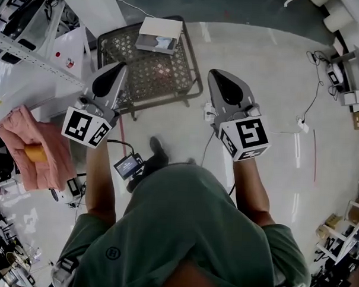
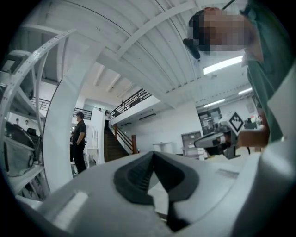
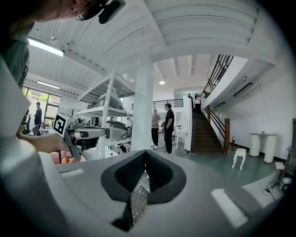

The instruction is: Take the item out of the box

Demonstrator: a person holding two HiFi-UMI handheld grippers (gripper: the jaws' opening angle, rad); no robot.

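Below, mesh table (image 1: pixel 148 73), box (image 1: pixel 158 35) atop (cloth (image 1: pixel 37 141) leftward)

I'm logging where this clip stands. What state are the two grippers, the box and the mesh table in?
left gripper: shut, nothing between the jaws, held in the air over the table's near left edge.
right gripper: shut, nothing between the jaws, held in the air past the table's near right corner.
box: lying flat at the table's far edge, untouched, apparently closed.
table: upright on the floor, carrying the box.
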